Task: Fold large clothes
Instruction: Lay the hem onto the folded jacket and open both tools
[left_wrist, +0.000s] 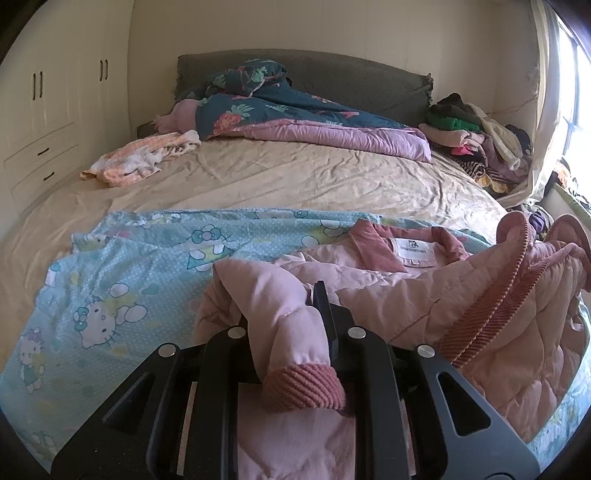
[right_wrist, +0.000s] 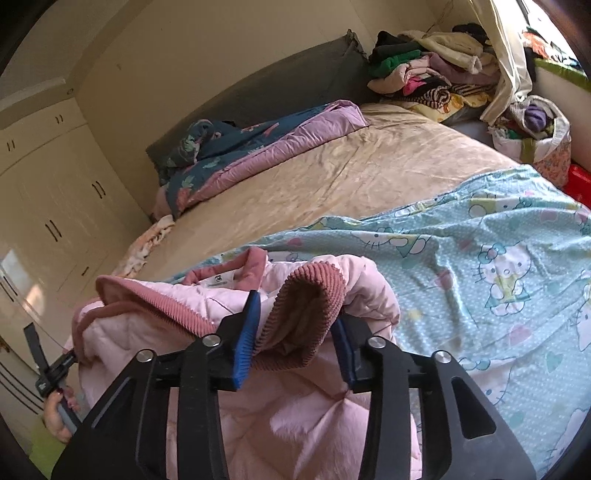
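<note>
Left wrist view: my left gripper (left_wrist: 286, 325) clenched on pink jacket (left_wrist: 424, 291) sleeve, over cartoon sheet (left_wrist: 122, 277). Right gripper (right_wrist: 297, 328): fingers (right_wrist: 246, 332) parted, released around ribbed cuff (right_wrist: 314, 295).

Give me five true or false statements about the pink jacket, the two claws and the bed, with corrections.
1. The left claw is clamped on a sleeve of the pink jacket. True.
2. The right claw is shut tight on the ribbed cuff. False: its jaws stand apart with the cuff loose between them.
3. The jacket lies on a cartoon-cat sheet. True.
4. The clothes pile sits by the wardrobe. False: it is on the window side.
5. The jacket's neck label shows. True.
</note>
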